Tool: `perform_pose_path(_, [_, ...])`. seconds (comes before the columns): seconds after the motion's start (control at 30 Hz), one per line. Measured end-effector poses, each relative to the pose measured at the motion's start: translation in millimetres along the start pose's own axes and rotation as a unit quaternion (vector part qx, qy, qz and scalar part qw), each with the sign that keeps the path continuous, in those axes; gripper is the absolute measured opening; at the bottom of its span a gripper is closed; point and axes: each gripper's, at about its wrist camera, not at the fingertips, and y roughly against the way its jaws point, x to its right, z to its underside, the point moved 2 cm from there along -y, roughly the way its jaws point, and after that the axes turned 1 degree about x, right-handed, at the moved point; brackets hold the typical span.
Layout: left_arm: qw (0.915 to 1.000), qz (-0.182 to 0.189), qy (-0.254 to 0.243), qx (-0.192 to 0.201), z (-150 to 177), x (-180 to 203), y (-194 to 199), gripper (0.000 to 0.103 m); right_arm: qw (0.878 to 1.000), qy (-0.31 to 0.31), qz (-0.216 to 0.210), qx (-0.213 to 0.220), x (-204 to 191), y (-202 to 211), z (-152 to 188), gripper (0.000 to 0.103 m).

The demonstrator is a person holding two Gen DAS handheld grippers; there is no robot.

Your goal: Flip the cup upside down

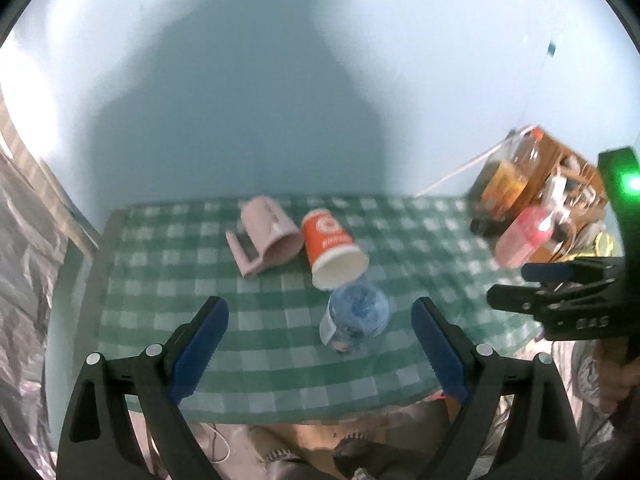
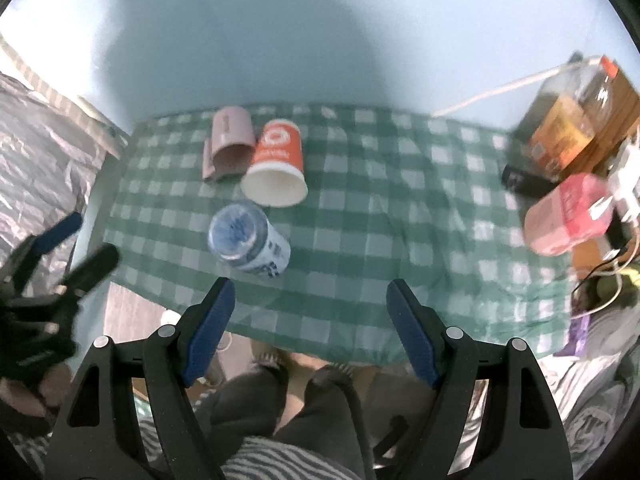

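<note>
Orange cup (image 1: 334, 254) lies sideways beyond left tool (image 1: 320, 344)

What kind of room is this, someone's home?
Probably a lived-in home. A small table with a green checked tablecloth stands against a plain wall, cups lie on it, and a big bottle of amber liquid sits among clutter beside it.

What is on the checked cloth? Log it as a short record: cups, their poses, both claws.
surface: green checked cloth
pink mug: on its side, handle toward the cloth
orange paper cup: on its side, mouth toward the camera, beside the mug
blue-and-white cup: upside down, nearest the front edge
left claw: open, empty, above the front edge
right claw: open, empty
clutter at right: pink bottle, amber bottle
</note>
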Motion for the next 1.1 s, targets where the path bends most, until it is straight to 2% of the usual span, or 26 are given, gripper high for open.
perform_pose_path(0.37, [0.9991,-0.012,-0.013,0.037,-31.4,3.7,64.3,0.1,0.998,0.003,0.016,0.054,-12.8,55.8,-18.6,0.079])
perform_pose_path(0.57, [0.9983,-0.009,0.001,0.057,-40.1,6.2,90.3,0.102,0.997,0.009,0.021,0.073,-19.4,76.3,-19.7,0.079])
perform_pose_path(1.1, [0.994,-0.013,0.012,0.108,-46.7,7.3,116.5,0.103,0.993,0.01,0.028,0.112,-26.5,102.8,-21.6,0.079])
